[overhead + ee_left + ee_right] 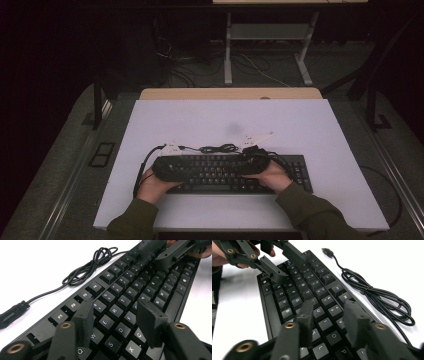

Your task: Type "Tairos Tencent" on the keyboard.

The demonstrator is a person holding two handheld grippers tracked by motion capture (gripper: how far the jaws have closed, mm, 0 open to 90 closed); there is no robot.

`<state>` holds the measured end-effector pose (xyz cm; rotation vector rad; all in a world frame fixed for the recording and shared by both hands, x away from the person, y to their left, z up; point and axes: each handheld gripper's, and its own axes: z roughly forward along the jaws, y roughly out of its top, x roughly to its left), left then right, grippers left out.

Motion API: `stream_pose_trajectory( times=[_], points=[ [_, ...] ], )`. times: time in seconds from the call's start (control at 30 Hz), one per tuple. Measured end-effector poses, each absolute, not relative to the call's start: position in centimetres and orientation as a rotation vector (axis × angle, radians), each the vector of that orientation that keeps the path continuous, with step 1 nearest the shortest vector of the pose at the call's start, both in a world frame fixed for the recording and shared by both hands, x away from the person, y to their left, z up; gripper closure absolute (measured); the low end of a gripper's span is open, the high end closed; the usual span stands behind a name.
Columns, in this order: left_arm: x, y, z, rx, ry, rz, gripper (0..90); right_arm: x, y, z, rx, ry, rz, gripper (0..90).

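Keyboard [235, 174]: a black full-size board lying flat on the white table [320, 130], near the person's edge, long side running left to right.
Cable [218, 148]: its thin black lead lies in a loose bundled coil on the table just behind the board, ending in a USB plug [327, 251] that rests free on the surface.
Left gripper [116, 315]: poised over the left half of the keys, around the letter rows; jaws stand part open with nothing between them (no pad presses on a key that I can make out).
Right gripper [329, 315]: poised over the right half of the letter keys, jaws likewise parted and empty.
Hands: both come in from the near edge, one at each end of the key field, facing each other.
Handling, judged: the board looks stiff and moderately heavy, so it should lift as one piece without sagging; the keycaps are smooth, sprung and can pop off, so they make a poor grip.
Where to take hold, judged: the plain front and back edges of the case, one gripper toward each end, jaws spanning the rim.
Caution, judged: the trailing cable will drag and may snag if the board is moved.
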<state>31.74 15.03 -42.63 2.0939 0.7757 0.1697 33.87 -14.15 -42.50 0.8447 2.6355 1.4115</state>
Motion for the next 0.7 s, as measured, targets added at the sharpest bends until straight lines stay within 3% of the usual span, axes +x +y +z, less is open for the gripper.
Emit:
stream_pose_trajectory(
  times=[0.33, 0.7],
  points=[
    [31.7, 15.0, -42.7, 2.084, 0.784, 0.188, 33.9, 33.5, -13.5, -42.6, 0.801, 2.692, 1.427, 89.0],
    [31.7, 14.9, -42.8, 2.078, 0.79, 0.193, 29.9, 32.8, -12.2, -43.1, 0.746, 2.768, 1.409, 89.5]
  ],
)
